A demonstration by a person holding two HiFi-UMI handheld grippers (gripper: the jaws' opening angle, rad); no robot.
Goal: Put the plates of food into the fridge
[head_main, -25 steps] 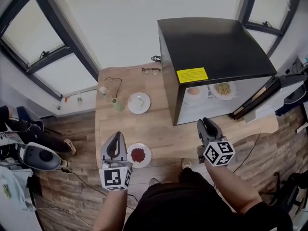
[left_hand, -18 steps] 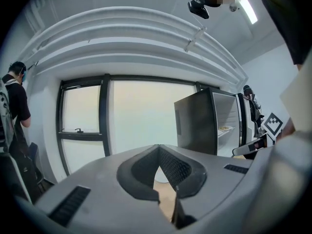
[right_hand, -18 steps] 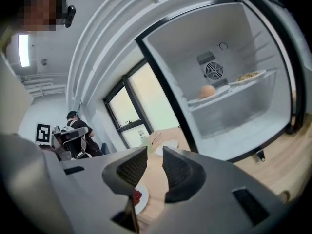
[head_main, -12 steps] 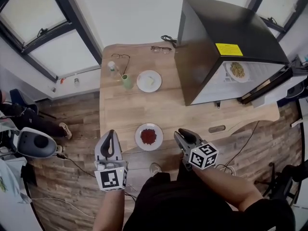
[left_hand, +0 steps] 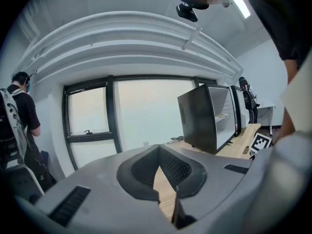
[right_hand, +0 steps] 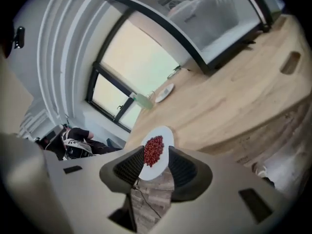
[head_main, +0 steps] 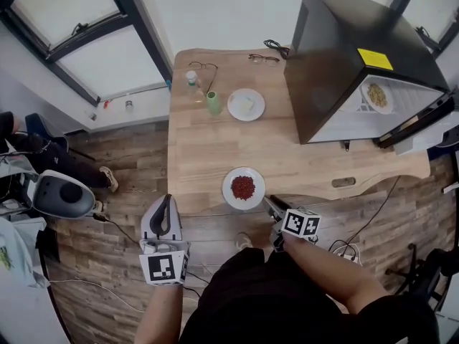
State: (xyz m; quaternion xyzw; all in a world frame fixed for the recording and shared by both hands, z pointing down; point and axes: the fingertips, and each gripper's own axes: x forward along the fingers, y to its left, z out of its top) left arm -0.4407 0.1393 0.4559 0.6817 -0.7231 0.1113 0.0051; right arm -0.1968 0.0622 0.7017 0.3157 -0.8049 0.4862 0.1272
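Right hand-held gripper [head_main: 270,205] from fridge [head_main: 344,56] down to red-food plate [head_main: 243,188]; jaws newly wider, plate rim between

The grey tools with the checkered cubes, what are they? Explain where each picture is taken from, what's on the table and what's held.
They are two-jaw grippers, one in each of a person's hands; the cubes belong to them. The top-down picture comes from a camera on the person's head. The other two come from cameras riding on each gripper, looking along its jaws. On the table are a plate of red food, a plate of pale food, a green cup, a bottle and two pairs of glasses. The open fridge shows a plate inside. The left gripper is shut and empty. The right gripper has just been opening its jaws, aimed at the plate of red food, gripping nothing.
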